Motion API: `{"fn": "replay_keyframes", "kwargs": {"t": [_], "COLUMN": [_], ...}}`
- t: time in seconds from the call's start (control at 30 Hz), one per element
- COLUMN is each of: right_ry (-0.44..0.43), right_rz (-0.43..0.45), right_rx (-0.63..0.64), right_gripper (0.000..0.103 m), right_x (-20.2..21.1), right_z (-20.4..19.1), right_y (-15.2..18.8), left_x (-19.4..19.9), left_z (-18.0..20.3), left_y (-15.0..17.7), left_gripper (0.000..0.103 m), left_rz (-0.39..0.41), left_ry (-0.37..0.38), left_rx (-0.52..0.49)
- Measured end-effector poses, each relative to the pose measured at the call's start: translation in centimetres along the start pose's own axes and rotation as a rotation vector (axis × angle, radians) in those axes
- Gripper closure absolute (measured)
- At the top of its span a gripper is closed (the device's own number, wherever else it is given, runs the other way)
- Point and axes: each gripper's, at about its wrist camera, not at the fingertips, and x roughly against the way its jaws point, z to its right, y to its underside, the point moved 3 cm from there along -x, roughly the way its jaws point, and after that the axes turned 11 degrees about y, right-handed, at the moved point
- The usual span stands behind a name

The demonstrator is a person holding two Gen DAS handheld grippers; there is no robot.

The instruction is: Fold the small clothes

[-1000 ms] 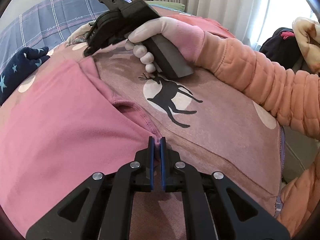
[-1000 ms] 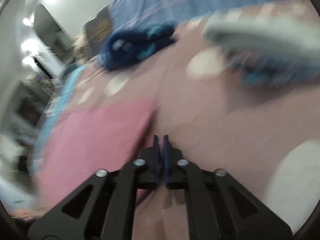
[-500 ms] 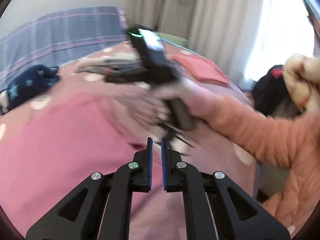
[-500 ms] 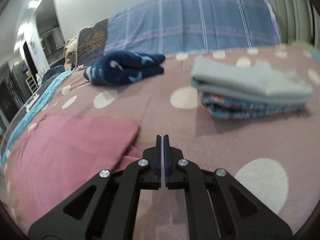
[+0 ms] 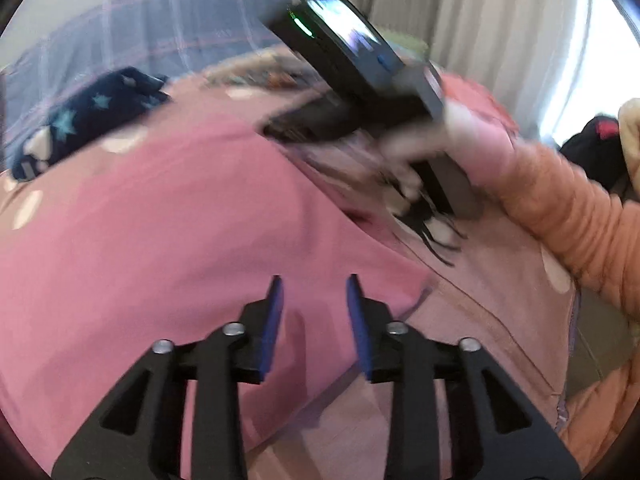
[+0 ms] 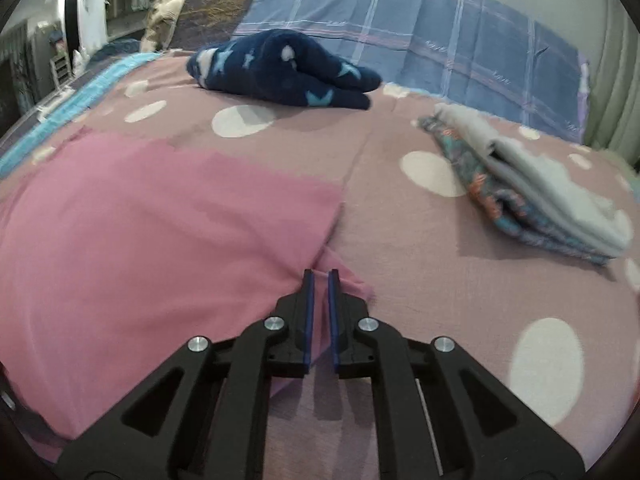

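Both grippers' jaws have just been opening: left gripper (image 5: 313,294) gapes, right gripper (image 6: 321,280) slightly parted, over the pink cloth (image 6: 160,216), nothing clamped.

**Layout of garments on the bed, right wrist view**

The flat garment (image 6: 160,232) lies on the bed (image 6: 420,280), filling the 9 o'clock side. A loose corner of it lies between the right gripper (image 6: 320,280) fingers (image 6: 307,312) at 6 o'clock. The star-patterned bundle (image 6: 280,72) lies at 12 o'clock, behind the flat garment. The folded stack (image 6: 528,188) lies at 2 o'clock, well apart from both. The checked bedding (image 6: 420,40) stands behind all of it.
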Motion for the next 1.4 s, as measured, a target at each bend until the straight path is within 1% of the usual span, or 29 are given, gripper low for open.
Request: {"fn": "replay_keyframes", "kwargs": {"t": [0.07, 0.1, 0.17, 0.2, 0.23, 0.3, 0.4, 0.5, 0.6, 0.73, 0.83, 0.93, 1.0, 1.1, 1.13, 1.2, 1.3, 1.4], "right_ry": [0.058, 0.070, 0.093, 0.107, 0.123, 0.147, 0.171, 0.175, 0.163, 0.133, 0.111, 0.089, 0.054, -0.072, -0.151, -0.249, -0.273, -0.328], "right_rz": [0.008, 0.011, 0.028, 0.042, 0.064, 0.099, 0.147, 0.185, 0.217, 0.249, 0.257, 0.259, 0.245, 0.164, 0.124, 0.073, 0.068, 0.046], "right_rx": [0.028, 0.035, 0.053, 0.069, 0.098, 0.145, 0.226, 0.296, 0.367, 0.465, 0.537, 0.596, 0.617, 0.579, 0.545, 0.504, 0.514, 0.566], "right_gripper": [0.092, 0.091, 0.089, 0.085, 0.081, 0.078, 0.078, 0.076, 0.074, 0.072, 0.072, 0.072, 0.072, 0.072, 0.072, 0.072, 0.072, 0.072], "right_x": [1.0, 1.4, 2.9, 3.9, 5.0, 6.6, 9.2, 11.2, 12.5, 12.8, 12.3, 11.3, 10.4, 8.5, 7.8, 6.3, 5.1, 4.5], "right_z": [-0.4, -0.7, -1.8, -2.4, -3.3, -4.6, -7.6, -10.9, -14.7, -20.1, -23.9, -27.3, -29.1, -31.1, -31.7, -32.8, -34.7, -38.1], "right_y": [0.2, 0.2, 0.2, 0.1, -0.1, -0.6, -1.4, -2.3, -3.2, -4.5, -5.2, -5.8, -6.3, -8.0, -9.0, -11.2, -13.8, -16.1], "left_x": [2.4, 3.4, 5.6, 6.7, 7.8, 10.1, 13.9, 16.7, 18.5, 20.1, 20.9, 21.5, 21.4, 21.0, 20.6, 19.9, 19.0, 18.3], "left_z": [-1.5, -2.3, -4.3, -5.2, -5.7, -6.7, -8.4, -10.4, -12.2, -15.0, -17.2, -19.2, -20.7, -21.7, -22.0, -22.0, -22.1, -22.4], "left_y": [0.5, 0.8, 1.7, 2.2, 2.8, 3.8, 6.3, 8.7, 10.5, 13.0, 14.1, 15.0, 15.2, 15.2, 15.0, 14.7, 14.7, 14.9], "left_gripper": [0.065, 0.063, 0.061, 0.060, 0.060, 0.060, 0.056, 0.056, 0.056, 0.055, 0.055, 0.055, 0.055, 0.055, 0.055, 0.055, 0.055, 0.055], "left_rz": [0.053, 0.069, 0.095, 0.110, 0.125, 0.158, 0.213, 0.250, 0.275, 0.280, 0.286, 0.291, 0.289, 0.274, 0.266, 0.248, 0.219, 0.203], "left_ry": [-0.038, -0.064, -0.143, -0.172, -0.187, -0.221, -0.285, -0.331, -0.361, -0.404, -0.424, -0.433, -0.418, -0.345, -0.304, -0.248, -0.224, -0.206], "left_rx": [0.046, 0.065, 0.112, 0.134, 0.149, 0.173, 0.222, 0.276, 0.325, 0.371, 0.394, 0.424, 0.447, 0.458, 0.456, 0.441, 0.438, 0.458]}}
